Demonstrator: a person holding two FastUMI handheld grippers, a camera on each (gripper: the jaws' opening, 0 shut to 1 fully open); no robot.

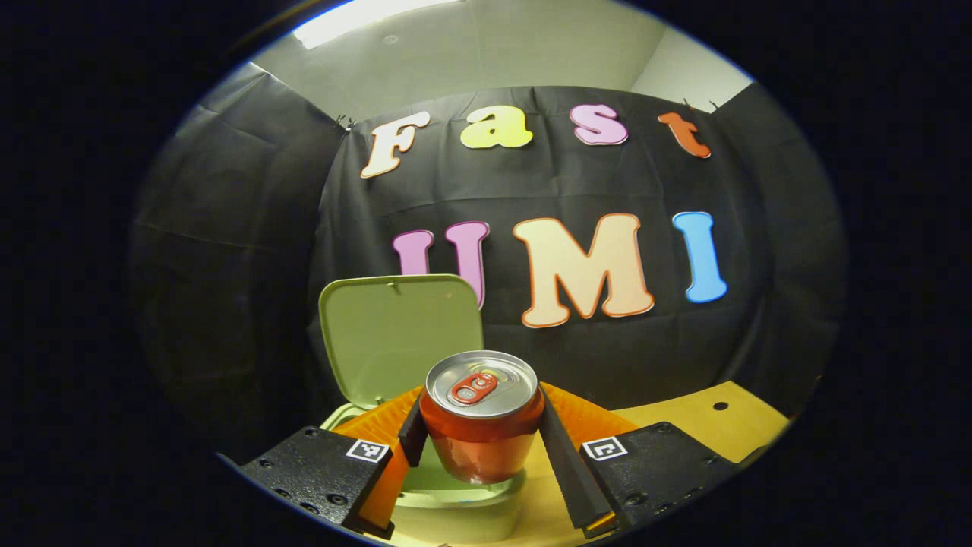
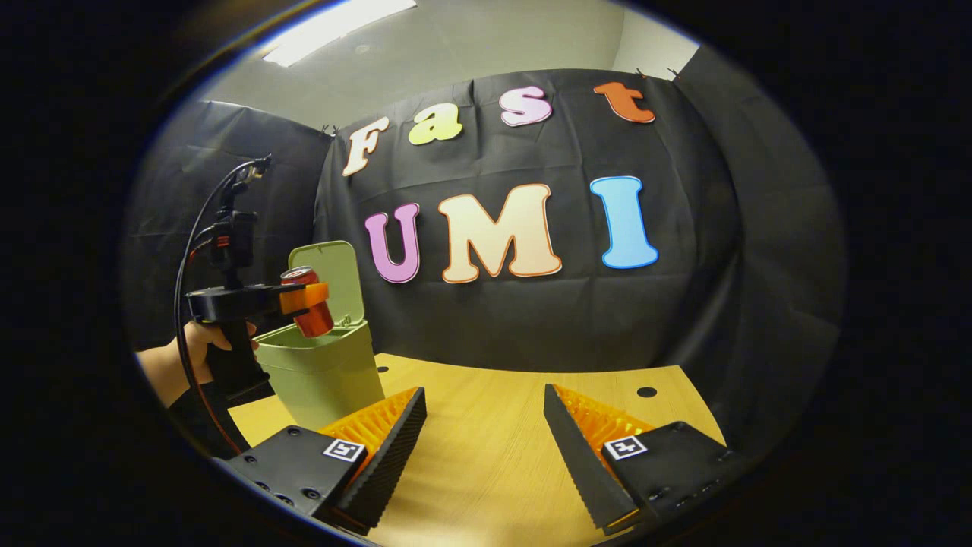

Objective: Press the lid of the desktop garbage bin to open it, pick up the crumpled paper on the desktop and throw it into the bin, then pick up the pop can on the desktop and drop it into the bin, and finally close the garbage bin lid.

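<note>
In the left gripper view a red pop can (image 1: 481, 425) with a silver top sits upright between both fingers of my left gripper (image 1: 480, 434), which is shut on it. Just below and behind it stands the pale green garbage bin (image 1: 448, 505), its lid (image 1: 399, 338) raised upright. The right gripper view shows the same bin (image 2: 323, 372) at the left, lid (image 2: 334, 277) up, with the can (image 2: 307, 301) held tilted over the bin's opening by the left gripper (image 2: 306, 298), gripped by a person's hand (image 2: 199, 351). My right gripper (image 2: 484, 433) hovers open over the wooden table (image 2: 493, 456), holding nothing.
The wooden table (image 1: 706, 425) extends to the right of the bin, with small round holes (image 2: 646, 392) near its back edge. Black cloth walls close in behind and to both sides. A cable (image 2: 190, 251) runs up from the left gripper's handle.
</note>
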